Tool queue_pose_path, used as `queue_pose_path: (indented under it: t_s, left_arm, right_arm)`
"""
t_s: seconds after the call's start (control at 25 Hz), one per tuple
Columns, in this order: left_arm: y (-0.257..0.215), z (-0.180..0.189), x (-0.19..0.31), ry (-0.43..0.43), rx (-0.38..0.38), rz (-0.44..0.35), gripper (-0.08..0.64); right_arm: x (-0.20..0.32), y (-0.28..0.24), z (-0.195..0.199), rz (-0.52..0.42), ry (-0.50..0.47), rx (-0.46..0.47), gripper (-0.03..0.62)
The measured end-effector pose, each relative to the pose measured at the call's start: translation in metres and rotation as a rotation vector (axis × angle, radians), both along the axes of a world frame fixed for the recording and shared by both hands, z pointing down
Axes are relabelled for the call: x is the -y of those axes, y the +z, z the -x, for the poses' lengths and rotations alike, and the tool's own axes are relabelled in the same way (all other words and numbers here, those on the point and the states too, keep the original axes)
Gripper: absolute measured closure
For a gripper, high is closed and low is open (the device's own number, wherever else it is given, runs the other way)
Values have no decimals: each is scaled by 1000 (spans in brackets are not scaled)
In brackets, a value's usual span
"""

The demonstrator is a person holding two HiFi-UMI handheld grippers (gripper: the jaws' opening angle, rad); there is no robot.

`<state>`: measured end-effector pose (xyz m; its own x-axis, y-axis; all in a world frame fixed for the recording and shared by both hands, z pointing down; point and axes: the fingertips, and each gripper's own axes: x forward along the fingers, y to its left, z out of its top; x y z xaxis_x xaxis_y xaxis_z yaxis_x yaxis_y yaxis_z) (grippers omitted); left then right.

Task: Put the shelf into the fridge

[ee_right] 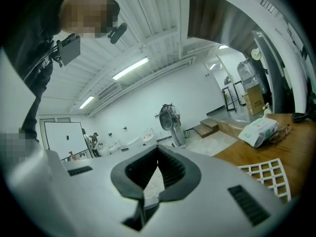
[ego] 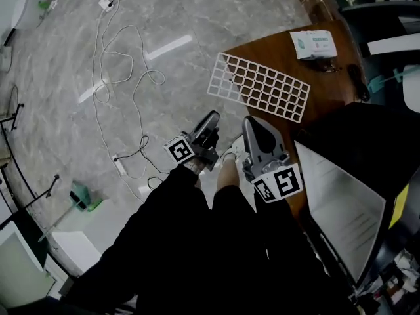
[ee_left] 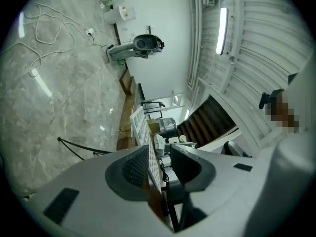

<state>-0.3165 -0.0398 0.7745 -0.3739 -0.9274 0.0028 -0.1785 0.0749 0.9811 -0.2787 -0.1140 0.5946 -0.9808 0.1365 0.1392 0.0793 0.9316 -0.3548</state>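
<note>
Over the marbled floor (ego: 65, 77) by the edge of the tabletop (ego: 282, 48), I hold my left tool (ego: 210, 122) spread and empty and my right tool (ego: 254, 126) pressed together, both just short of the white grid shelf (ego: 258, 86), which lies flat on the tabletop, likely so I can line up a grasp.

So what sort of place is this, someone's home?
Probably not a home: more likely a big workshop or lab hall. Loose cables trail over a polished stone-look floor, strip lights run along a high white ceiling, and a tall standing fan stands in the open space.
</note>
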Motion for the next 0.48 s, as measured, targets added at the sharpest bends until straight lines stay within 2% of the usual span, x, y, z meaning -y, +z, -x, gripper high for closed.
queue_pose_path:
  t_s: [0.16, 0.48]
  left_arm:
    - [22, 13, 10, -67, -38, -19, 416]
    - [41, 40, 33, -133, -52, -47, 407]
  right_arm:
    - [11, 20, -2, 27, 7, -24, 586]
    - [31, 47, -12, 56, 39, -68, 586]
